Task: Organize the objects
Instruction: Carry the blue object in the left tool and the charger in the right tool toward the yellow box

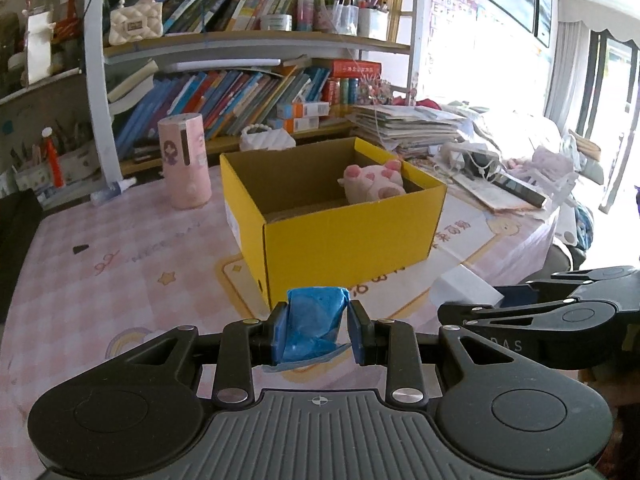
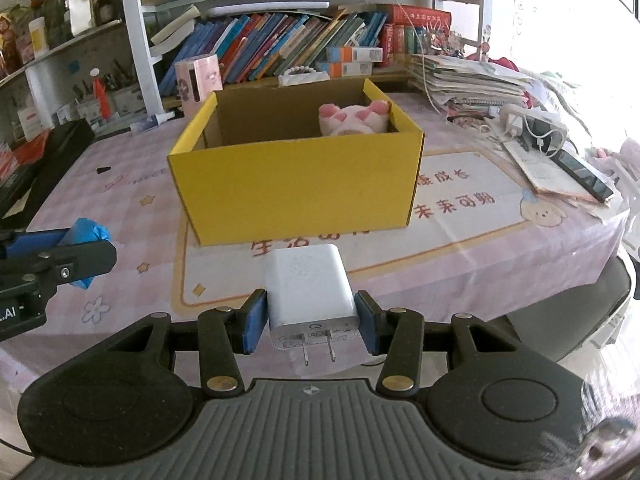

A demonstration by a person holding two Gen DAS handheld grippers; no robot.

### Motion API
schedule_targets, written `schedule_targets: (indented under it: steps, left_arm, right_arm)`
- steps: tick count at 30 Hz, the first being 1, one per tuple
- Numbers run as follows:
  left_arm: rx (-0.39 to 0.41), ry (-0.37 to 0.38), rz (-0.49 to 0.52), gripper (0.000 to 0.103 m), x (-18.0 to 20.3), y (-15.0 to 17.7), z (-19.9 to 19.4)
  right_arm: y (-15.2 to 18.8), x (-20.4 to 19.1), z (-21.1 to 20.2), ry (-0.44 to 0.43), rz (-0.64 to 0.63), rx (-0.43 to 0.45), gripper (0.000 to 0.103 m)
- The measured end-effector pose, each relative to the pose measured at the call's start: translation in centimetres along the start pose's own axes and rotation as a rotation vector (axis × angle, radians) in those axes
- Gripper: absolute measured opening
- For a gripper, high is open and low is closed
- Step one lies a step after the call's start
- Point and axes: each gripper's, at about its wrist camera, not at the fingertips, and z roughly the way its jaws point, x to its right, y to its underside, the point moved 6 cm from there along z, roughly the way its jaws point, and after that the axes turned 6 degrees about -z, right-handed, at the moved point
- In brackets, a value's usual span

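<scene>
A yellow cardboard box (image 1: 344, 236) stands open on the pink table; it also shows in the right wrist view (image 2: 296, 192). A pink plush toy (image 1: 372, 184) lies inside it at the far right, and shows in the right wrist view too (image 2: 354, 119). My left gripper (image 1: 318, 330) is shut on a blue plastic roll (image 1: 314, 326), held above the table in front of the box. My right gripper (image 2: 310, 320) is shut on a white charger plug (image 2: 308, 296), prongs toward the camera, in front of the box. The charger (image 1: 466, 290) shows at the right of the left wrist view.
A pink cylinder (image 1: 186, 162) stands left behind the box. A bookshelf (image 1: 256, 52) fills the back. Stacked papers (image 1: 416, 128), cables and a phone (image 2: 584, 172) crowd the right side. A black case (image 2: 44, 172) lies at the left edge.
</scene>
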Motion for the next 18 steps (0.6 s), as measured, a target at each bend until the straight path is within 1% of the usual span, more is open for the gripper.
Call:
schedule_targets:
  steps: [8,12,18]
  left_arm:
    - [0.026,-0.028,0.003,0.029,0.4,-2.4,2.1]
    - [0.063,-0.052,0.008,0.029,0.4,-4.4,3.2]
    - [0.104,-0.097,-0.007,0.029,0.0,-7.8,5.5]
  right_arm:
    - [-2.8,1.5,1.8,-0.016,-0.015,0.030,0.045]
    - [-5.2,2.3,2.3,-0.027,-0.031,0.085,0.045]
    - [-9.8,3.7,3.8,-0.054,-0.068,0.176,0.045]
